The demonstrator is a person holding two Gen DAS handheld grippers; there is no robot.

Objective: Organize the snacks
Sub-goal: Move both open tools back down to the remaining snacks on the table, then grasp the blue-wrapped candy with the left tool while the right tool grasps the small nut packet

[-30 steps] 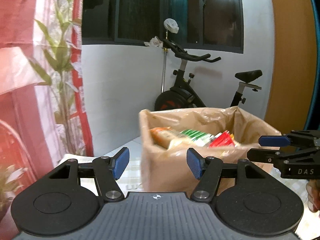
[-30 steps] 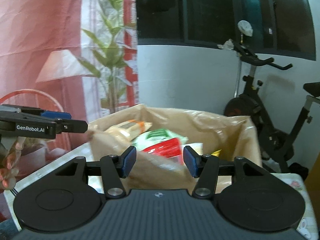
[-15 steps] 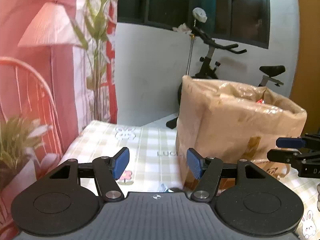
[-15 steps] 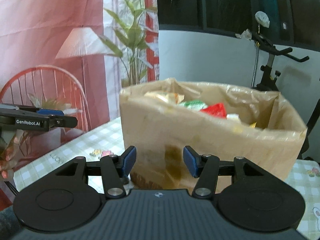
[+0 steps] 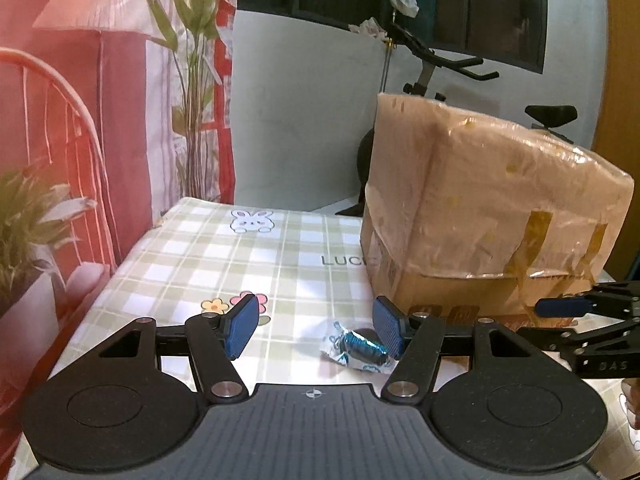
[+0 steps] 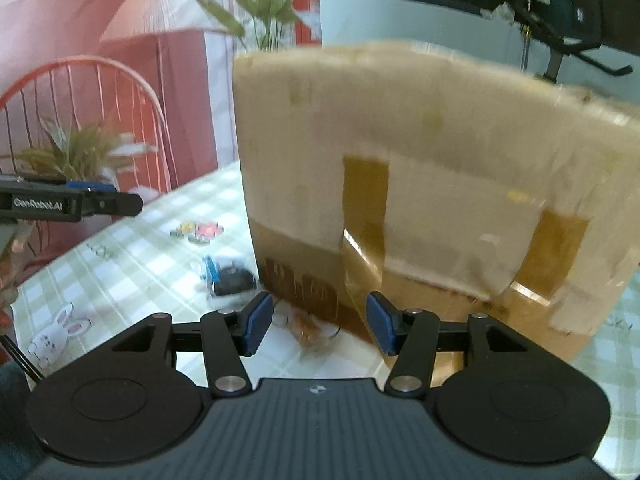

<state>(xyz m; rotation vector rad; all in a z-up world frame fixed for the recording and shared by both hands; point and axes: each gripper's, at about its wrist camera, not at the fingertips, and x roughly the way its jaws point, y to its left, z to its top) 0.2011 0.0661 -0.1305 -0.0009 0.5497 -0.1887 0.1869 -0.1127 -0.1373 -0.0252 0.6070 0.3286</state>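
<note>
Left gripper open, empty, low over blue-wrapped snack at lower centre, likely lining up a pick. Right gripper open, empty, facing cardboard box; amber-wrapped snack below jaws.

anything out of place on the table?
Two wrapped snacks lie loose on the tablecloth instead of in the cardboard box: a blue-wrapped one near its corner, an orange-brown one against its base. The box's tape strips are peeling.

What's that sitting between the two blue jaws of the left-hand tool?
A small blue-and-clear wrapped snack lies on the checked tablecloth there, nearer the right-side jaw; the left wrist view shows it.
</note>
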